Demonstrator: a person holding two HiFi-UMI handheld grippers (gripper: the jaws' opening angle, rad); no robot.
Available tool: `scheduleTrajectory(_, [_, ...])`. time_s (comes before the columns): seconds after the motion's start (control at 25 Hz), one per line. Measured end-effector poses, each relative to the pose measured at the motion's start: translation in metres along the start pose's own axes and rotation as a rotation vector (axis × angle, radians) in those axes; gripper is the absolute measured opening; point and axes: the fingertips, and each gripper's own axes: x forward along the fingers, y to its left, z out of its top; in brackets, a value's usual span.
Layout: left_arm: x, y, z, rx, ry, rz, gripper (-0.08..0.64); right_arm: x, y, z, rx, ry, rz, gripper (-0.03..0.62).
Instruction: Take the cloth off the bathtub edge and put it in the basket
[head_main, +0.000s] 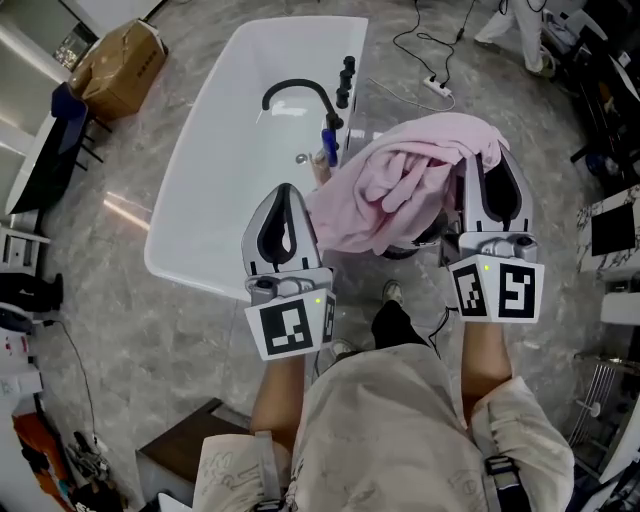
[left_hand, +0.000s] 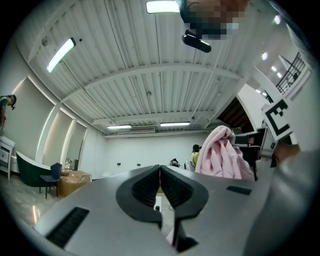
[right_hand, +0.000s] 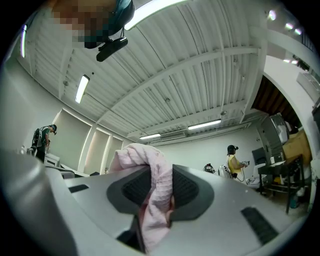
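A pink cloth hangs bunched in the air between my two grippers, to the right of the white bathtub. My right gripper is shut on the cloth; in the right gripper view a fold of the cloth is clamped between the pads and drapes over the jaw tips. My left gripper sits at the cloth's left edge, jaws pressed together, with a scrap of pink showing below them. The cloth shows to its right. A dark thing under the cloth is mostly hidden; I cannot tell whether it is the basket.
A black faucet arches over the tub. A cardboard box lies on the floor at the far left. A power strip with cables lies beyond the tub. A dark low stand is by my left leg.
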Motion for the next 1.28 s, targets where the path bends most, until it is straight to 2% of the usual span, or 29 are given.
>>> scheduleTrajectory(0.4, [0.063, -0.055, -0.025, 0.002, 0.032, -0.049, 0.003, 0.022, -0.091, -0.017, -0.028, 0.006, -0.094, 0.097])
scheduleTrajectory(0.88, [0.127, -0.11, -0.039, 0.016, 0.062, -0.108, 0.003, 0.04, -0.181, -0.03, -0.047, 0.024, -0.194, 0.098])
scheduleTrajectory(1.28, [0.174, -0.164, -0.053, 0.006, 0.066, -0.147, 0.003, 0.048, -0.239, -0.051, -0.096, 0.061, -0.199, 0.098])
